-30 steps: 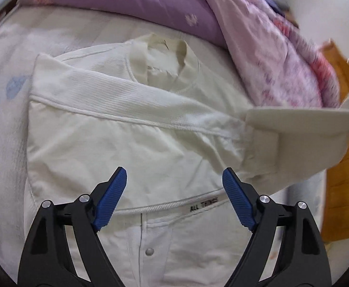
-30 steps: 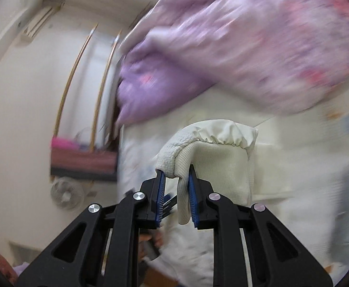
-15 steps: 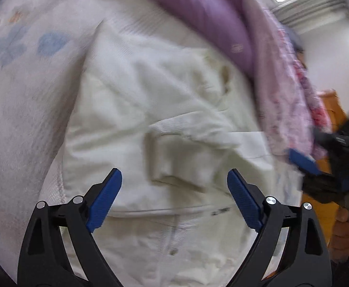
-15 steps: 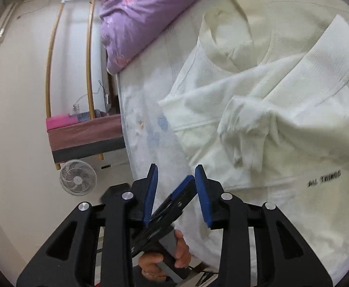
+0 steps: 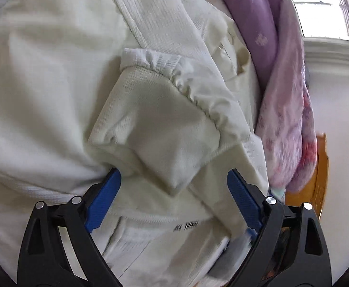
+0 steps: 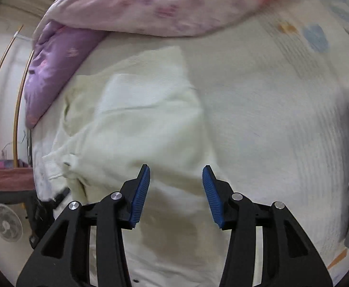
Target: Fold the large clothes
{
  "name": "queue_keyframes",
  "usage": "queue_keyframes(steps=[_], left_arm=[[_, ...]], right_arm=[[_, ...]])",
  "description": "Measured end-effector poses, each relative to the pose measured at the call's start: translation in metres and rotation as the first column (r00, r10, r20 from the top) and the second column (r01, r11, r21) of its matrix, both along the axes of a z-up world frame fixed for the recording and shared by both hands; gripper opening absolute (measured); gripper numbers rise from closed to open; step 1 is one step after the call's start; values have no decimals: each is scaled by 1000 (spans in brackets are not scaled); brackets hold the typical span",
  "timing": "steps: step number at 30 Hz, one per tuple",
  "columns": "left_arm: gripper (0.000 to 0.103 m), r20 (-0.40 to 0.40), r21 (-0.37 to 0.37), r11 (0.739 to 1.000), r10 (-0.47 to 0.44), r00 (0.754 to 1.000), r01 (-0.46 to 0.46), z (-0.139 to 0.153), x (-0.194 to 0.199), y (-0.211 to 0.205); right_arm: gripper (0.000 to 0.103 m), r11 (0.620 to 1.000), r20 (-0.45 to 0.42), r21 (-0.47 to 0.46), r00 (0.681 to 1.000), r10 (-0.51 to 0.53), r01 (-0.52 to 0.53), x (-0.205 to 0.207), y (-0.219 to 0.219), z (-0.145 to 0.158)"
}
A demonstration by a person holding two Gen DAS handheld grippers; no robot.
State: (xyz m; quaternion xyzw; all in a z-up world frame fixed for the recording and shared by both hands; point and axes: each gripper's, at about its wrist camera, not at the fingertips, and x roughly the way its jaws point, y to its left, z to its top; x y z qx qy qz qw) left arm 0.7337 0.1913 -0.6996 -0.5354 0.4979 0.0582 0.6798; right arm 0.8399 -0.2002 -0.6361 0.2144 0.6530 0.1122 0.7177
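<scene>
Jacket (image 5: 55,91) matt ribbed cloth; quilt (image 6: 150,2) soft cloth, blurred, perhaps smooth.

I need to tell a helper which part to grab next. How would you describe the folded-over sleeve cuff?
On the cream jacket spread over the bed, look at the chest, just ahead of the open left gripper. The sleeve cuff lies there: a ribbed band below a gathered seam, raised above the flat fabric.

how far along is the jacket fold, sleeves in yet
Done: a sleeve lies folded across the chest of the cream jacket. In hand: nothing, both the left tongs and right tongs are open above the fabric. Left: folding the body over, since the hem end with its snaps looks unfolded.
</scene>
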Motion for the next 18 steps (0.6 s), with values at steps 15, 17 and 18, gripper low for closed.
queue_keyframes(steps=[15,17,18], left_arm=[[7,-54,544,791,-302,952,282,118,-1,69],[7,10,528,812,-301,954,250,139,-4,77],[7,45,524,818,-305,951,238,148,-7,77]], right_arm=[[52,974,83,-144,979,185,-172,-19,10,7],[59,958,112,-182,963,244,-222,-35,18,17],[64,947,125,-202,952,280,-251,-46,23,19]])
